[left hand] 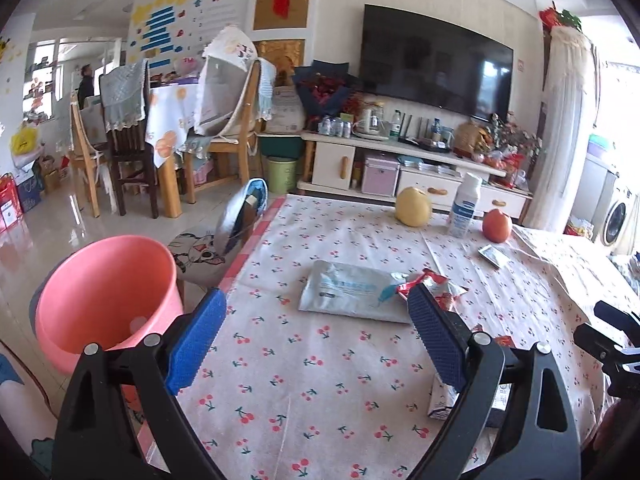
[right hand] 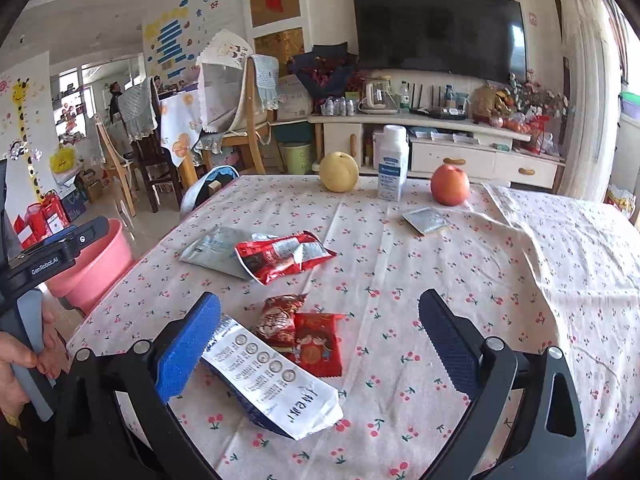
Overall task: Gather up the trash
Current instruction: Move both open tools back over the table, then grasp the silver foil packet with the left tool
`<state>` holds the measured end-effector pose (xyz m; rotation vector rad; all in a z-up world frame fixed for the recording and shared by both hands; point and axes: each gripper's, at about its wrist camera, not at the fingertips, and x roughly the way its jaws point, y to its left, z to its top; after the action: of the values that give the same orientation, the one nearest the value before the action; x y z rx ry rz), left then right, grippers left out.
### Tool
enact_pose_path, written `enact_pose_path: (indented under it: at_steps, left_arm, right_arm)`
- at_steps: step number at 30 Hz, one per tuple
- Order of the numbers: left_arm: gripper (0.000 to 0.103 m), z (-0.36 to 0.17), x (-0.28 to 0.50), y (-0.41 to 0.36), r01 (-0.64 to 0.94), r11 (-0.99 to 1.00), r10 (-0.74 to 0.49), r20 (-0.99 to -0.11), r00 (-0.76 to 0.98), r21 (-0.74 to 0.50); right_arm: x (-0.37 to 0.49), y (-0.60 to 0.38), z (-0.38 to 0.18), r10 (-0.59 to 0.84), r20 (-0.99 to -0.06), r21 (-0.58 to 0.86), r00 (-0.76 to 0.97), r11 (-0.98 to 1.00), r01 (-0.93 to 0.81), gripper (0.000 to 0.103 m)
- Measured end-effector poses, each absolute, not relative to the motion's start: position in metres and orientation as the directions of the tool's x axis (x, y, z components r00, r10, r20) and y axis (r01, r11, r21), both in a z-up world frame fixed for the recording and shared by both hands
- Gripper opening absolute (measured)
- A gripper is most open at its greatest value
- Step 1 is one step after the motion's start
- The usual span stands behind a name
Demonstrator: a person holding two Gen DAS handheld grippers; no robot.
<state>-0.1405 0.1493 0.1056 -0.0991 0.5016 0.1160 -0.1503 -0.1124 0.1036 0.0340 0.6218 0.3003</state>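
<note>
Wrappers lie on the cherry-print tablecloth (right hand: 500,280). A grey-white pouch (left hand: 352,292) (right hand: 212,250) lies mid-table with a torn red snack bag (right hand: 284,256) (left hand: 432,284) against its right side. Nearer sit a crumpled red wrapper (right hand: 280,318), a flat red packet (right hand: 318,344) and a white-blue carton (right hand: 272,380) (left hand: 442,398). A small silver sachet (right hand: 426,220) (left hand: 494,255) lies farther right. My left gripper (left hand: 316,332) is open over the table, short of the pouch. My right gripper (right hand: 320,344) is open above the red packet. A pink bin (left hand: 106,292) (right hand: 94,264) stands off the table's left edge.
A yellow pear (right hand: 339,171), a white bottle (right hand: 393,162) and an orange fruit (right hand: 450,185) stand at the table's far side. Chairs (left hand: 120,136), a green bucket (left hand: 282,174) and a TV cabinet (left hand: 400,160) lie beyond. A hand (right hand: 20,360) holds the left gripper.
</note>
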Motion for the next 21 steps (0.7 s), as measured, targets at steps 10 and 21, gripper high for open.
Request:
enact_pose_path:
  at_steps: [10, 21]
  left_arm:
    - [0.093, 0.119, -0.071, 0.068, 0.066, 0.989, -0.133, -0.608, 0.783, -0.131]
    - [0.093, 0.095, 0.06, -0.072, 0.258, 0.959, -0.257, -0.734, 0.629, -0.114]
  right_arm:
    - [-0.13, -0.154, 0.075, 0.307, -0.656, 0.234, 0.689, 0.951, -0.201, 0.098]
    - [-0.125, -0.194, 0.087, 0.337, -0.622, 0.323, 0.707, 0.933, -0.16, 0.098]
